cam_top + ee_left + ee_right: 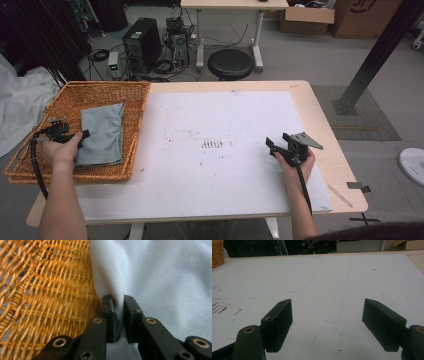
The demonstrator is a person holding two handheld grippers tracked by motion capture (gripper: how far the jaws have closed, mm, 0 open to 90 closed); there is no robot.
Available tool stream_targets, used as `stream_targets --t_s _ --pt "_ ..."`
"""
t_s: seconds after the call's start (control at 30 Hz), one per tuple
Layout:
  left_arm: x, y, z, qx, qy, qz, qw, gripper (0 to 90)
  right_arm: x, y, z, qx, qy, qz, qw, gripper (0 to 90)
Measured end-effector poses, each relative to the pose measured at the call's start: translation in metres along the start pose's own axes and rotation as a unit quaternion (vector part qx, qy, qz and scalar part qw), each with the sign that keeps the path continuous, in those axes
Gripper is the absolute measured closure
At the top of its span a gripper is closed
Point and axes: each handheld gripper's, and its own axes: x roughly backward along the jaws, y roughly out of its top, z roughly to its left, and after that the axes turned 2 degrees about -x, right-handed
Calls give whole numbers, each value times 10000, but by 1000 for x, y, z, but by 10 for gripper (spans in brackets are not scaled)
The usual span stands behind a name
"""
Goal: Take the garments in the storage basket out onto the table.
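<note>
A folded grey-blue cloth [101,134] lies in a woven wicker basket [60,102] at the table's left edge. My left gripper [80,135] reaches into the basket at the cloth's left edge. Seen from the left gripper view, its jaws are shut on a pinched-up fold of the cloth [162,277], with the basket weave [45,290] beside it. My right gripper [272,146] rests on the white mat at the right. In the right gripper view the right gripper [328,312] stands open, nothing between its fingers [278,322].
A white mat [215,115] with brown marks at its middle covers most of the wooden table [327,140]. Beyond the far edge stand a black stool [230,64], a computer tower [142,42] and cables on the floor. A black post [375,55] rises at the right.
</note>
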Motion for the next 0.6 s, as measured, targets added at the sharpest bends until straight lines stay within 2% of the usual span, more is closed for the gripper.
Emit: stream_targets --t_s 0.03,0.07,0.1,0.13,0.2,0.27,0.33,0.37,0.43,0.53,0.6 --pt "3 2 -1 48 -7 -153 9999 820 0 0 0 5 4 5 10000 247" --pt "3 2 -1 48 -7 -153 9999 820 0 0 0 5 9 5 10000 248" --pt "7 3 -3 5 34 -339 9994 820 0 0 0 5 13 2 10000 249" --pt "9 4 -5 -25 39 -428 9991 821 0 0 0 10 16 -3 10000 250" --pt "11 5 -8 -53 32 -515 9987 821 0 0 0 5 21 2 10000 251" --pt "18 9 -17 -55 -55 -796 9968 824 0 0 0 4 26 23 10000 252" --pt "24 12 -22 26 -151 -964 9952 827 0 0 0 4 34 24 10000 253" --pt "24 12 -22 26 -151 -964 9952 828 0 0 0 4 34 24 10000 253" --pt "29 17 -28 -103 -129 -925 9956 828 0 0 0 8 38 13 10000 253" --pt "40 23 -43 -124 -281 -1098 9935 829 0 0 0 12 45 23 10000 254" --pt "43 24 -48 -148 -312 -1122 9931 828 0 0 0 2 50 9 10000 254"
